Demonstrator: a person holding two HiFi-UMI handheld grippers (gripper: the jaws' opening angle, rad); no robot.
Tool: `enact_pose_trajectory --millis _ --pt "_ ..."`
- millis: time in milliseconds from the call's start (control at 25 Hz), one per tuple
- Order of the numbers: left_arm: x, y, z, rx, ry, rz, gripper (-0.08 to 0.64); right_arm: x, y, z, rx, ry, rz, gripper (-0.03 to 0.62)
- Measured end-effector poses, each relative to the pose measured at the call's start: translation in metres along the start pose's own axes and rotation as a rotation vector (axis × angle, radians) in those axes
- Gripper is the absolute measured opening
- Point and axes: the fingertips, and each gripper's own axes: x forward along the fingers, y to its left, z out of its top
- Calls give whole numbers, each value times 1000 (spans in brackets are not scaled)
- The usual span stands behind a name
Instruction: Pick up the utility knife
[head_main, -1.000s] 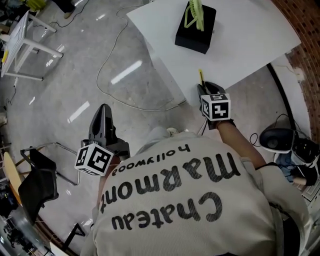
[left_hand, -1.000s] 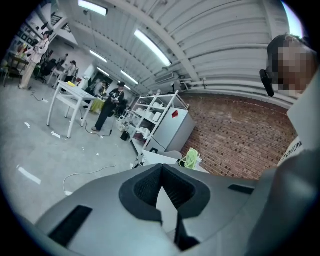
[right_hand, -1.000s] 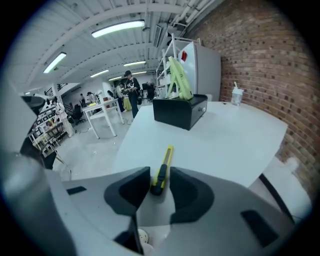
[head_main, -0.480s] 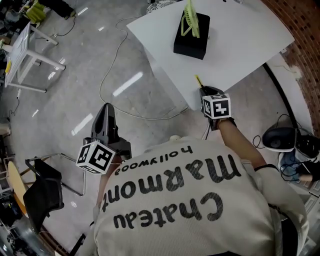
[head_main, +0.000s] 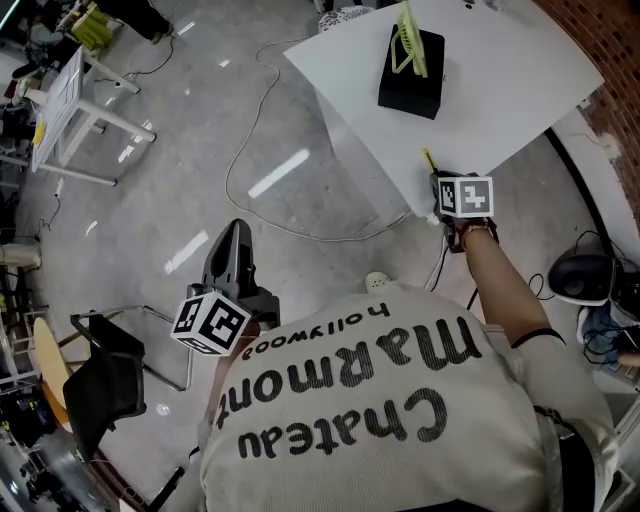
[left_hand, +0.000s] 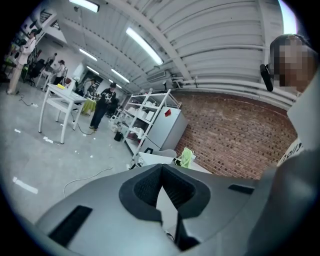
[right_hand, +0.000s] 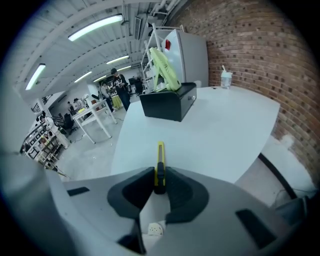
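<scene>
One second on, right gripper (right_hand: 160, 177) fingers have closed onto the utility knife (right_hand: 160, 155) (left gripper (left_hand: 162, 168) fingers stay together).

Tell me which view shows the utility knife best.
Right gripper view: the yellow utility knife sits close-up between the jaws of the right claw, which have just been closing onto it. Head view shows only its yellow tip poking past the claw. Left gripper view doesn't show it.
</scene>
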Motion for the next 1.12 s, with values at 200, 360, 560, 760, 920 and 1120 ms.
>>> enact_pose_trajectory --millis 200,360,560,760,920,1120 --pt "-24 11 3 6 20 -14 0 -11 15 -13 84 9 -20 69" --pt "-40 15 3 9 33 -34 0 -21 23 -27 158 8 -21 67" --pt "-56 19 5 10 35 -74 2 -40 40 -48 206 1 -31 67" --pt "-71 21 1 -2 43 -113 0 -59 66 -72 188 2 -43 67" --pt "-82 23 2 -1 48 -151 0 -72 99 -87 213 -8 -20 67" --pt "-98 26 9 8 43 -194 0 -87 141 -100 262 -34 11 67"
